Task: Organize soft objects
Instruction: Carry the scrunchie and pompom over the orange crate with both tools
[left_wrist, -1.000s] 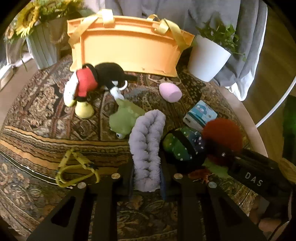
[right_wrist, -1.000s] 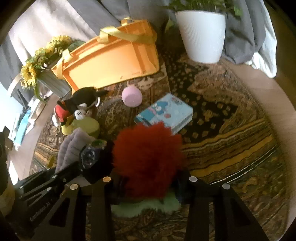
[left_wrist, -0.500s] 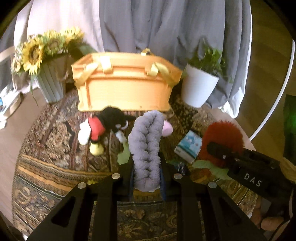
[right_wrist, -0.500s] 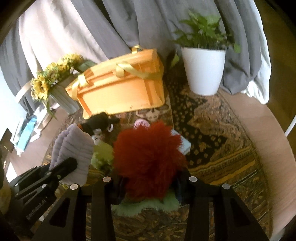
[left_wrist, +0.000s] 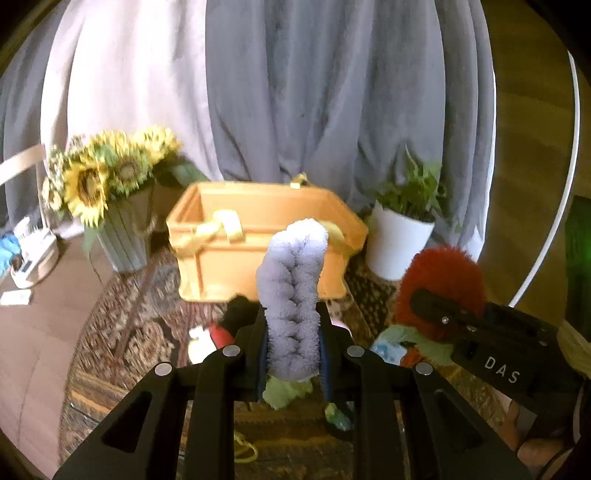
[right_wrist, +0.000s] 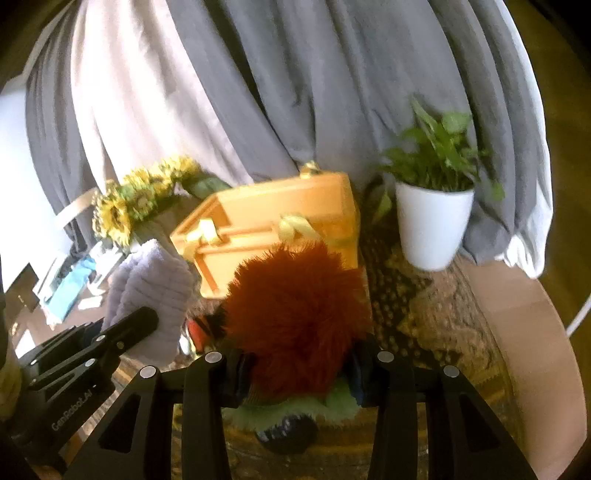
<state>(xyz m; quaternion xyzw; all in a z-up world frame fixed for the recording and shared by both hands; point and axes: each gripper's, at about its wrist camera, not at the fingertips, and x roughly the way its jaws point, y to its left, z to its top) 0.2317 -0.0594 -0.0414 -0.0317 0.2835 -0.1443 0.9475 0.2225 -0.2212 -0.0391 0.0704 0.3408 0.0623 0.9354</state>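
Left gripper: clenched on a lilac plush roll, held upright at frame centre, lower end hidden between the jaws. Right gripper: clamped around a red furry toy, centre of the right wrist view; green fringe and a dark spotted part poking out below, rest hidden by the jaws.

Behind both, mid-frame: orange crate, open top, yellow ribbon handles, front wall partly covered by the roll. Inside of the crate hard to make out. Left of it: sunflowers in a ribbed grey vase, blurred. Right of it: white pot with a green plant. Grey and white curtain across the upper half.

Lower centre of the left wrist view, on the patterned rug: black, red and white plush, mostly hidden behind the left finger; a green scrap under the roll, identity unclear. Pale blue packet nearly covered by the red toy and the other gripper's body.
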